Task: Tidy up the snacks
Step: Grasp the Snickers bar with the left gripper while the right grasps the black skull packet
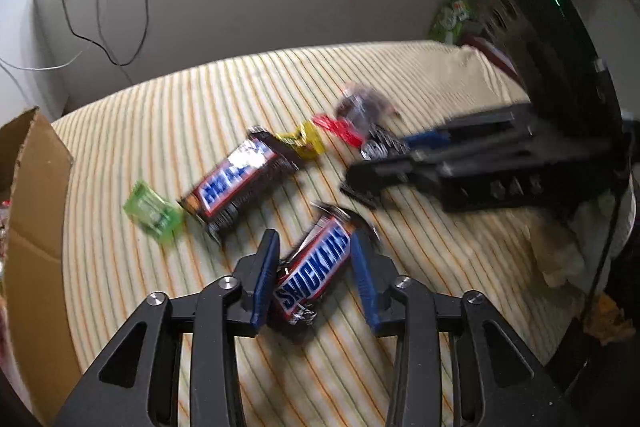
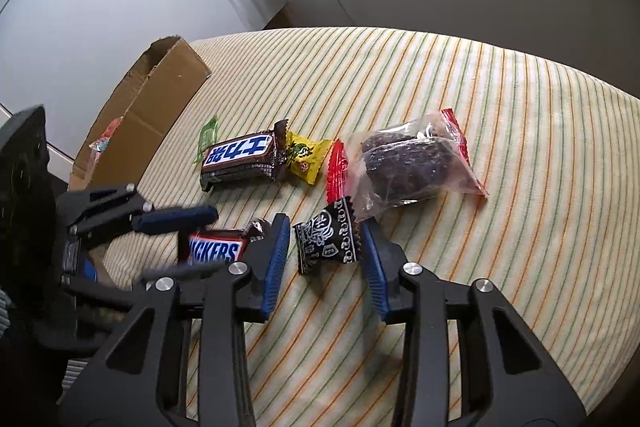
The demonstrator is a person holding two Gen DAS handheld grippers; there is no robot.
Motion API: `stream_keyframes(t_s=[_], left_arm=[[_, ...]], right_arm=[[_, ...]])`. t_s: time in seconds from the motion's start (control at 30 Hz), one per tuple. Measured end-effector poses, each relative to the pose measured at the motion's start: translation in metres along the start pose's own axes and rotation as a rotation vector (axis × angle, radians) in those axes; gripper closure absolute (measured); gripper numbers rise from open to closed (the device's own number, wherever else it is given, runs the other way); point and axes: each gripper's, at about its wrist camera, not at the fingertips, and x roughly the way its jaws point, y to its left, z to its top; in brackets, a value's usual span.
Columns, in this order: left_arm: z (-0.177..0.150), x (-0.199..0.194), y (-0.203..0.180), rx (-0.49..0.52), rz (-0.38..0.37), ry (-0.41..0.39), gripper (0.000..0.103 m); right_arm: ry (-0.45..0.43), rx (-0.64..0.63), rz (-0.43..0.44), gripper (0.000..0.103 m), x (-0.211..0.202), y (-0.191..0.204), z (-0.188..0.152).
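Observation:
A Snickers bar point(image 1: 316, 267) lies slantwise on the striped cloth point(image 1: 180, 115) between the blue pads of my left gripper point(image 1: 315, 239). The right wrist view shows a thin gap between its upper finger and the bar point(image 2: 214, 251), so the gripper is open. My right gripper point(image 2: 325, 223) is open too. A small black-and-white candy point(image 2: 326, 243) sits between its fingertips, with a sliver of cloth showing on each side. From the left wrist, the right gripper point(image 1: 378, 163) reaches in from the right.
A second Snickers point(image 2: 240, 157), a green candy point(image 2: 208, 139), a yellow candy point(image 2: 304, 157), a red packet point(image 2: 336, 167) and a clear bag of dark cake point(image 2: 408, 163) lie beyond. An open cardboard box point(image 2: 160, 99) stands at the left edge. Cables hang on the wall behind.

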Motion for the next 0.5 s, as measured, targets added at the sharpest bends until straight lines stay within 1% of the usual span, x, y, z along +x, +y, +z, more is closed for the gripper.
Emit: stream_keyframes(t_s=[0.03,0.1,0.13,0.17,0.23,0.27,0.5], left_arm=[[-0.003,0.004,-0.005,0.027,0.025,0.009,0.065],[-0.006,0.011,-0.013,0.069,0.065,0.016,0.064],[-0.006,0.012,-0.017,0.084,0.072,0.01,0.064],[-0.006,0.012,-0.019,0.087,0.078,0.007,0.064],[-0.007,0.012,-0.02,0.075,0.087,-0.008,0.069],[-0.009,0.011,-0.02,0.064,0.088,-0.017,0.074],[-0.02,0.003,-0.017,0.005,0.065,-0.054,0.076]], right_arm=[[-0.001,0.003,-0.004,0.069,0.001,0.0,0.001],[-0.005,0.007,-0.007,0.075,0.003,0.002,0.003],[-0.003,0.004,-0.008,0.084,0.005,0.003,0.004],[0.002,0.004,-0.003,0.089,0.006,0.004,0.003],[0.0,-0.001,0.0,0.093,0.004,0.005,0.001],[-0.004,-0.009,-0.007,0.093,0.003,0.006,0.0],[-0.024,-0.038,-0.033,0.093,-0.009,0.013,-0.008]])
